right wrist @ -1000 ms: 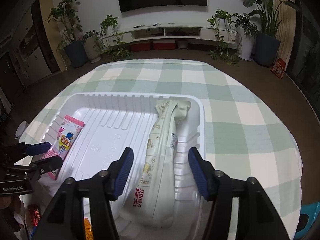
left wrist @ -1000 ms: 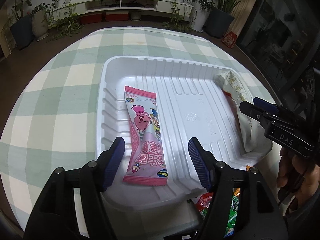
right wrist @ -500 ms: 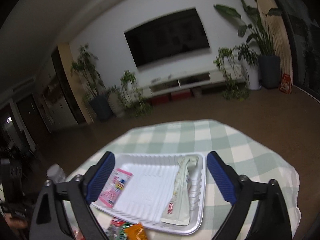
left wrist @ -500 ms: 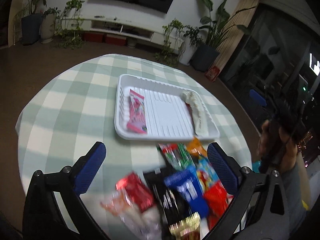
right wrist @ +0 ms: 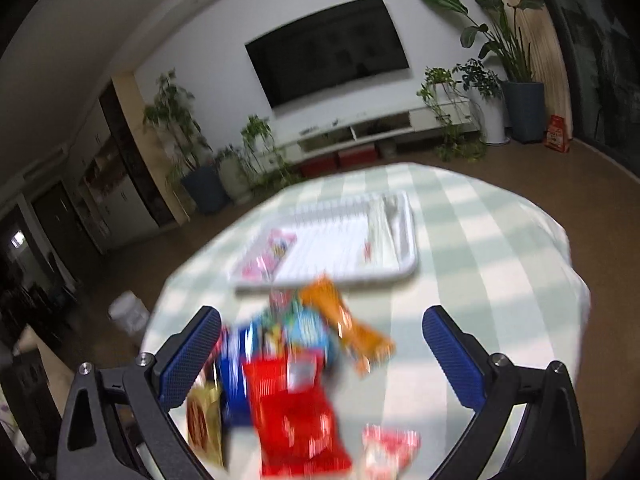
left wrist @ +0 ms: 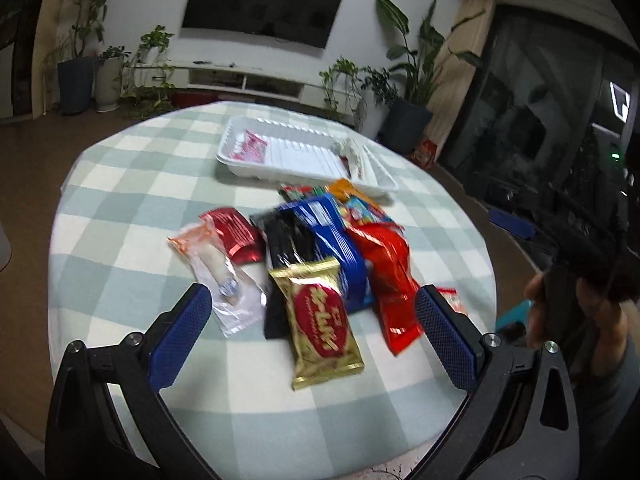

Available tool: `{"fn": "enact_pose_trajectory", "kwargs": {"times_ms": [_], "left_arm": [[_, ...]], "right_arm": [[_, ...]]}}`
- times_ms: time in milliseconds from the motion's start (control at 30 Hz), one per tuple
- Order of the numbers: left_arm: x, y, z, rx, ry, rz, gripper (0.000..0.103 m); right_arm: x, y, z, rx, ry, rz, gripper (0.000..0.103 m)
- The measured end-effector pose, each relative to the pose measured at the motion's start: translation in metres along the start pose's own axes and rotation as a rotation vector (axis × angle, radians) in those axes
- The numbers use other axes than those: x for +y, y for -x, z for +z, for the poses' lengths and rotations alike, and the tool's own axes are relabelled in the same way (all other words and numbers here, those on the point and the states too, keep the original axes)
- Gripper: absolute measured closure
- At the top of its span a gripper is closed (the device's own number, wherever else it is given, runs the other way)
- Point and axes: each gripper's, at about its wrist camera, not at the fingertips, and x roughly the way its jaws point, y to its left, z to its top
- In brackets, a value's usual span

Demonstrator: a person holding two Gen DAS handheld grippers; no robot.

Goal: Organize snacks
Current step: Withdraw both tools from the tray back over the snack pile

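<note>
Left tool [left wrist: 312,312], right tool [right wrist: 322,354]: both wide, empty. We count two packets in tray [left wrist: 248,170]; snack pile [left wrist: 320,256] on worktop [left wrist: 120,200] remains.

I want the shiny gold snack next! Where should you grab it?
Grab the gold packet across its near half, coming down from above with the left gripper, whose open jaws already sit on either side of it. It lies flat on the tablecloth; its far end rests on the black packet, so the near half is freer.
</note>
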Motion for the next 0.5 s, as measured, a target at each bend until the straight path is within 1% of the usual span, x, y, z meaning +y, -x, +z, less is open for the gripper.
{"fn": "enact_pose_trajectory", "kwargs": {"times_ms": [100, 133, 167, 233, 300, 367, 433, 500], "left_arm": [[-0.011, -0.015, -0.002, 0.118, -0.025, 0.03, 0.0], [-0.013, -0.021, -0.003, 0.16, -0.025, 0.05, 0.0], [-0.014, -0.024, -0.004, 0.179, -0.019, 0.066, 0.0], [-0.012, -0.028, -0.004, 0.192, 0.004, 0.074, 0.0], [-0.007, -0.03, -0.004, 0.192, 0.038, 0.093, 0.001], [0.0, -0.035, -0.001, 0.19, 0.066, 0.106, 0.002], [0.002, -0.037, 0.001, 0.178, 0.073, 0.128, 0.002], [0.002, -0.039, 0.005, 0.182, 0.068, 0.136, 0.002]], "right_arm": [[0.009, 0.009, -0.028, 0.029, 0.046, -0.056, 0.0], [0.011, 0.009, -0.034, 0.042, 0.055, -0.067, 0.0], [0.009, 0.008, -0.037, 0.05, 0.058, -0.071, 0.0], [0.01, 0.007, -0.038, 0.052, 0.064, -0.067, 0.0], [0.01, 0.009, -0.037, 0.038, 0.057, -0.072, 0.0], [0.009, 0.007, -0.038, 0.047, 0.053, -0.072, 0.0], [0.009, 0.006, -0.04, 0.055, 0.06, -0.076, 0.0], [0.011, 0.005, -0.04, 0.053, 0.067, -0.073, 0.0]]}}
